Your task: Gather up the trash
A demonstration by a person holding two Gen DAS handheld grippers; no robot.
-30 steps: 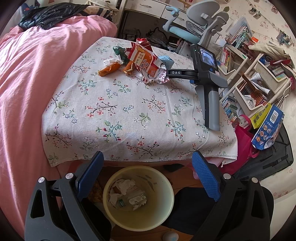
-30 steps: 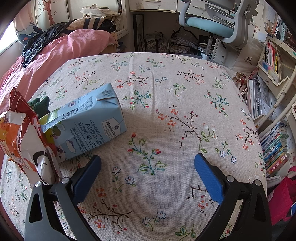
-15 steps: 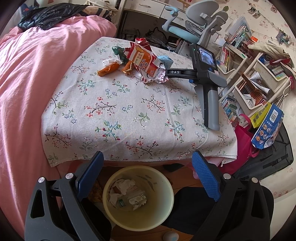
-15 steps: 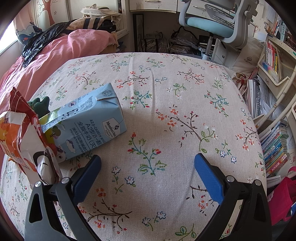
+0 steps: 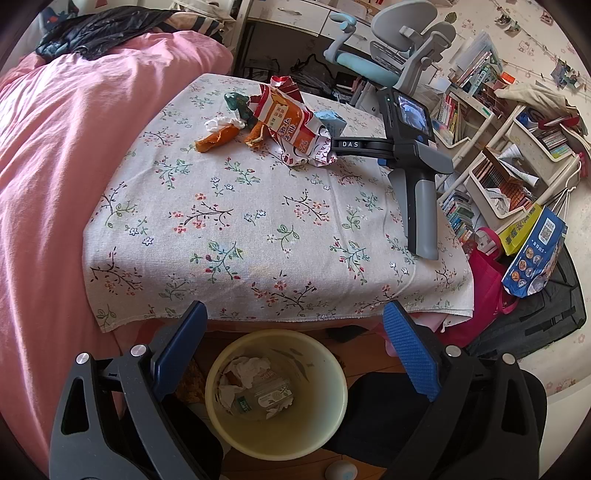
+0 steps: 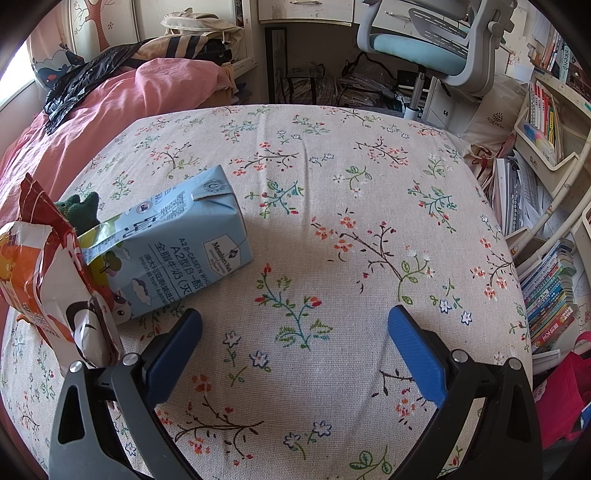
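1. Far left: pink bedding (image 5: 55, 177) running alongside the worktop (image 5: 258, 229), which wears a floral cloth; a black garment (image 5: 99, 27) heaped at the bed's far end.
2. Left gripper (image 5: 295, 354) hovering above a pale yellow bin (image 5: 277, 443) on the floor, just off the worktop's near edge; blue fingers (image 5: 410, 354) spread wide, nothing between them.
3. Inside the bin: crumpled white tissue (image 5: 247, 369) and a flattened package (image 5: 266, 398).
4. On the far part of the worktop, a cluster of trash: white tissue wad (image 5: 218, 123), orange peel strips (image 5: 216, 140), a dark green scrap (image 5: 236, 103), then a torn orange-and-red snack bag (image 5: 288, 125), then a light blue milk carton (image 5: 332, 120) half hidden behind the bag.
5. Right gripper (image 6: 295, 336) resting on the worktop beside that cluster, seen from the left wrist view as a grey handle (image 5: 417, 206) with a small screen; fingers (image 6: 413, 350) wide apart, pinching nothing, only floral cloth between them.
6. From the right wrist view: snack bag (image 6: 44, 288) touching the left finger's outer side, milk carton (image 6: 173, 243) lying on its side just ahead and left of that finger, green scrap (image 6: 79, 212) behind the carton.
7. Beyond the worktop: a grey-and-teal desk chair (image 6: 436, 48).
8. Far right: white shelves crammed with books (image 5: 491, 173), a blue printed bag (image 5: 535, 254) and a red bag (image 5: 487, 280) on the floor.
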